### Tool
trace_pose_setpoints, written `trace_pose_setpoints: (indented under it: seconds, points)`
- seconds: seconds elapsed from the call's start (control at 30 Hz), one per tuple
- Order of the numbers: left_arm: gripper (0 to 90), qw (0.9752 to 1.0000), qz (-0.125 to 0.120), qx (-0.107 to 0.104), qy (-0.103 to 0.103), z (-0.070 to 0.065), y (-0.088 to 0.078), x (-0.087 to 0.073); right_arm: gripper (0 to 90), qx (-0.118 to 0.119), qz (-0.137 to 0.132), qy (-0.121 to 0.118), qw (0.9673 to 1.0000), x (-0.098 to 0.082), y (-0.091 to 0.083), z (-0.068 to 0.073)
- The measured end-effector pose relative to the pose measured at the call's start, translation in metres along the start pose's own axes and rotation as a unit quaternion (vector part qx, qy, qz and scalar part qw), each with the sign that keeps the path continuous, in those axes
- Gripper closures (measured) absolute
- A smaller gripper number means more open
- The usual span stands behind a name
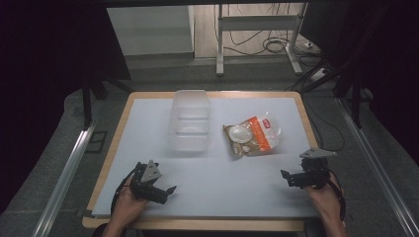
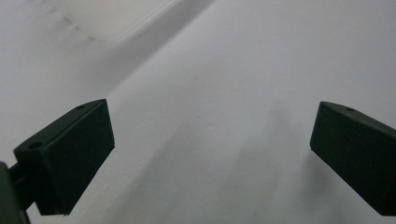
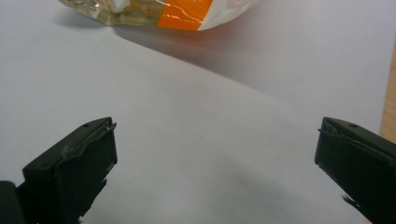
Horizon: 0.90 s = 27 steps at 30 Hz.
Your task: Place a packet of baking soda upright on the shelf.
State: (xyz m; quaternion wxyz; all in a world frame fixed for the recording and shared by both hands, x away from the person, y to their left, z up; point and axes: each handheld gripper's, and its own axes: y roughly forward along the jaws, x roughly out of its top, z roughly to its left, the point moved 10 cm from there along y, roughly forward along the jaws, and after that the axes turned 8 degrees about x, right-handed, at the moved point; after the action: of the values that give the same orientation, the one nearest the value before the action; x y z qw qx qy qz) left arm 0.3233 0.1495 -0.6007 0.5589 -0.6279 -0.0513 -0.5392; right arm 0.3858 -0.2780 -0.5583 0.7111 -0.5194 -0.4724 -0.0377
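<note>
Left gripper (image 1: 165, 190) rests near the table's (image 1: 212, 197) near-left corner, jaws spread wide, nothing between them. Clear plastic container (image 1: 189, 120) sits at mid-table toward the far edge. Snack bag (image 1: 253, 135), orange and clear, lies just right of it. Right gripper (image 1: 289, 177) is near the near-right corner, jaws wide apart, empty. Judgement: approach the bag low and pinch a flat edge, since crinkly film may slip.

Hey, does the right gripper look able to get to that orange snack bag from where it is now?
Probably yes. The right gripper sits open on the near side of the table, and bare white mat lies between it and the snack bag. The clear container stands off to the bag's left, out of the way.
</note>
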Motion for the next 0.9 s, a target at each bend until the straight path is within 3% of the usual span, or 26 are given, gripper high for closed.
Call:
trace_pose_setpoints:
  seconds: [0.33,0.47,0.6,0.7,0.9]
  points:
    - [0.0,1.0000,0.001,0.000,0.001,-0.0005,-0.0002,-0.0009,0.0,-0.005,-0.004,-0.037,0.9993,0.0018,0.0023,-0.0011]
    - [0.0,1.0000,0.002,0.000,0.000,-0.0002,0.0003,-0.0014,0.0,0.011,-0.001,-0.006,0.9999,0.0012,0.0029,0.0004]
    - [0.0,1.0000,0.003,0.000,0.000,-0.0002,0.0003,-0.0016,0.0,0.028,-0.024,0.021,0.9991,0.0057,0.0010,0.0020]
    - [0.0,1.0000,0.003,-0.001,0.000,-0.0004,0.0004,-0.0018,0.0,0.027,-0.034,0.023,0.9988,0.0078,-0.0004,0.0017]
    - [0.0,1.0000,0.004,0.000,0.001,-0.0006,0.0005,-0.0021,0.0,0.020,-0.029,0.017,0.9992,0.0049,0.0033,-0.0006]
